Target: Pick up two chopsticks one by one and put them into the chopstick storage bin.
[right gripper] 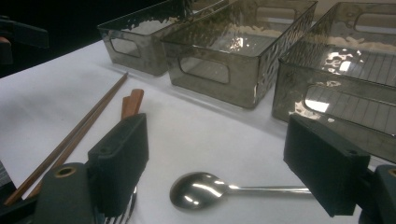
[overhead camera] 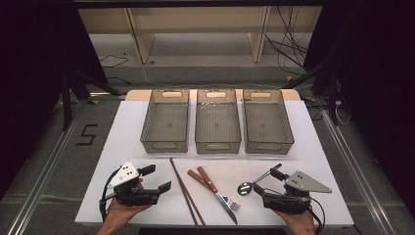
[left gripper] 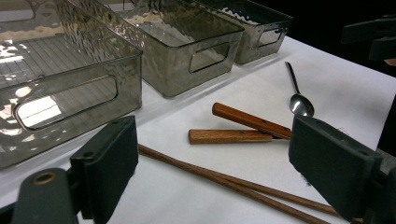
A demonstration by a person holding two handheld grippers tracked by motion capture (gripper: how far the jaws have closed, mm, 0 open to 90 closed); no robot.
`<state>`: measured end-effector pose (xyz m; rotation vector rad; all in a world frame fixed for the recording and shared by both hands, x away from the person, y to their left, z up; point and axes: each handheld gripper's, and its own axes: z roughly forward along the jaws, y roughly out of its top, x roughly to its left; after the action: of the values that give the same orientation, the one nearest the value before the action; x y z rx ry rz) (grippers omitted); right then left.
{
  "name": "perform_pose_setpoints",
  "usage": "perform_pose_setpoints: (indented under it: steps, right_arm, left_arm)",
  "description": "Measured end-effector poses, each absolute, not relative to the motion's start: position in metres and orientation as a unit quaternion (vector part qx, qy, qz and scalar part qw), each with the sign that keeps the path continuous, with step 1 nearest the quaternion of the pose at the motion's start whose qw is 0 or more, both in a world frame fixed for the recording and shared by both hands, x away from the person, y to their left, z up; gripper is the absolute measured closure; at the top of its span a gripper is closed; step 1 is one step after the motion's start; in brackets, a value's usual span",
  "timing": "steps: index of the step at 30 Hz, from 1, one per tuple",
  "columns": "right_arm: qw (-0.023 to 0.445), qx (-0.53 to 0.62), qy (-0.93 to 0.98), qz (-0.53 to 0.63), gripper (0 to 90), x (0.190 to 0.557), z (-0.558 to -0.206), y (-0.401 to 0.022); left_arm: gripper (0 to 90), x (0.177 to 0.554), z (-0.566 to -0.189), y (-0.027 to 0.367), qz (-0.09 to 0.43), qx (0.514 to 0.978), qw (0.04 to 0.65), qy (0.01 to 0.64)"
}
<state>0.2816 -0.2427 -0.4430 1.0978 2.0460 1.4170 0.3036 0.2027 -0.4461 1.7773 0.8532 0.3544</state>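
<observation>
So, three smoky clear plastic bins sit in a row across the upper middle of the high view: the left bin point(overhead camera: 165, 121), the middle bin point(overhead camera: 218, 121) and the right bin point(overhead camera: 267, 121), each with handle slots, and all three look bare inside.

Below them on the white table point(overhead camera: 127, 132), in the lower middle of the frame, there's a pair of long dark wooden chopsticks point(overhead camera: 186, 192) lying side by side, then a wooden-handled knife point(overhead camera: 215, 193) crossed with a wooden-handled fork point(overhead camera: 215, 190), then a shiny metal spoon point(overhead camera: 254, 182) over at lower right.

The left gripper point(overhead camera: 157, 178) is at lower left with its jaws spread and nothing between them, near the chopsticks but not touching. The right gripper point(overhead camera: 266, 182) at lower right is spread too, straddling the spoon's handle; the pads don't look like they're pressing on it.

In the right gripper view a jaw covers the end of the spoon handle and most of the fork. Both hands are cut off by the bottom edge.
</observation>
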Motion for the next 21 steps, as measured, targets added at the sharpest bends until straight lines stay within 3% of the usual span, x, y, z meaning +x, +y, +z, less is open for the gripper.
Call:
perform_pose_setpoints:
  steps: [17,21]
  right_arm:
    - [0.206,0.397,0.737,0.507,23.0,0.283,-0.444,-0.243]
    - [0.207,0.397,0.737,0.506,23.0,0.283,-0.444,-0.242]
  left_arm:
    - [15.5,0.308,-0.436,0.196,0.158,0.784,0.502,0.330]
    - [15.7,0.311,-0.432,0.191,0.165,0.796,0.463,0.353]
